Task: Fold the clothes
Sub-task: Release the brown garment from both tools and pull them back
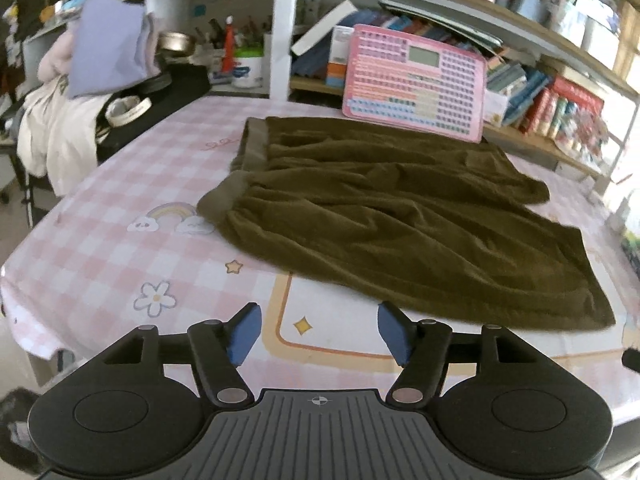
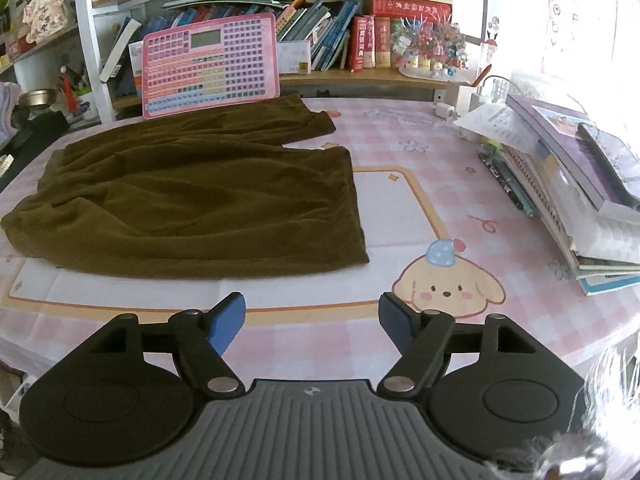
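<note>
Olive-brown shorts (image 1: 400,216) (image 2: 192,196) lie spread flat on the table, roughly centre-left of the pink checked tablecloth (image 1: 120,248) (image 2: 400,152); fabric wrinkled, not folded. Waistband (image 1: 240,168) sits at the left end in the left wrist view, with a grey-brown elastic band; two leg openings at the opposite end, near leg hem (image 2: 352,208) close to the printed orange-bordered white panel (image 2: 400,208), far leg (image 2: 312,120) running toward the back of the table. Far edge of the shorts touches or sits just in front of a pink keyboard-style toy board (image 1: 416,80) (image 2: 208,64) that leans upright against the shelf unit. Left gripper (image 1: 318,330): jaws wide apart, blue pads (image 1: 244,332) bare, nothing held, hovering over the near table edge just short of the shorts' near hem. Right gripper (image 2: 312,320): likewise spread wide, pads (image 2: 226,320) bare, nothing between them, over the tablecloth near the front edge, to the right of the shorts' leg end and beside a printed cartoon puppy (image 2: 448,284). Neither gripper touches the cloth. Outward: stack of books and papers (image 2: 580,184) on the right side of the table, well apart from the shorts; bookshelves (image 2: 340,40) packed with books behind; pile of pale clothes (image 1: 64,120) off the left end, with a lilac cushion-like item (image 1: 108,48) above it; a roll of tape (image 1: 128,108) on a dark surface next to that.
</note>
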`<state>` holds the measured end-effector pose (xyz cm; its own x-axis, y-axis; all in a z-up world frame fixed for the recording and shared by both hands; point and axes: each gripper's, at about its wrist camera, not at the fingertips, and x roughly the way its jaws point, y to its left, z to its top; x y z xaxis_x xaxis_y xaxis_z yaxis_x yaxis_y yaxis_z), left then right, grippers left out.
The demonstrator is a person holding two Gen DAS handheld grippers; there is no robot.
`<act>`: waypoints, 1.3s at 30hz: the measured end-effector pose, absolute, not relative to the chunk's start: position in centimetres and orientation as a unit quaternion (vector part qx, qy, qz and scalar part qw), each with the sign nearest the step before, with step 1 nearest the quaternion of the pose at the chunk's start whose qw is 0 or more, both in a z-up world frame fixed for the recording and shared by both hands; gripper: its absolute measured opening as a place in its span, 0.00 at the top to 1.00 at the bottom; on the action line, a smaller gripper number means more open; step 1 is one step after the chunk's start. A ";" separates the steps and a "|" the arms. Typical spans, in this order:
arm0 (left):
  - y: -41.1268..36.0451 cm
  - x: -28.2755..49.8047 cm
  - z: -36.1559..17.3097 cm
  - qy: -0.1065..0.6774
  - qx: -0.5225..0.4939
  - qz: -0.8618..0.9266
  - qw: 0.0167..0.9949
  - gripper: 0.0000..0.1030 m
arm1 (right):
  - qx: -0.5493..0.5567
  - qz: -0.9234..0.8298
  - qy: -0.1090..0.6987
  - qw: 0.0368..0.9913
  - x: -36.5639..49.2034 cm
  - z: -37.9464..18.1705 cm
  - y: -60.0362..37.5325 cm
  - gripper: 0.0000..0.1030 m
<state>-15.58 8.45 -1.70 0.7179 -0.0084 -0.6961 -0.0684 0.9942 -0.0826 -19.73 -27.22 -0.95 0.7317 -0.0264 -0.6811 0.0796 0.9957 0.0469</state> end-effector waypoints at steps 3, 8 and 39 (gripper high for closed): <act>8.3 -15.4 -1.5 0.371 -0.032 0.007 0.928 0.30 | 0.041 -0.033 0.368 0.928 -19.7 -0.9 -26.4 0.26; 8.8 -14.8 -1.2 0.363 -0.009 -0.006 0.932 0.20 | 0.039 -0.051 0.367 0.928 -19.4 -0.7 -24.5 0.18; 16.4 -8.7 -2.3 0.360 0.010 -0.096 0.928 0.10 | 0.032 -0.146 0.356 0.922 -14.9 1.6 -16.4 0.06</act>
<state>-8.74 16.36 -2.33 0.7227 -0.1722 -0.6694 0.1860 0.9812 -0.0516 -14.88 -16.36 1.60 0.7035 -0.2466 -0.6665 0.2929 0.9551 -0.0442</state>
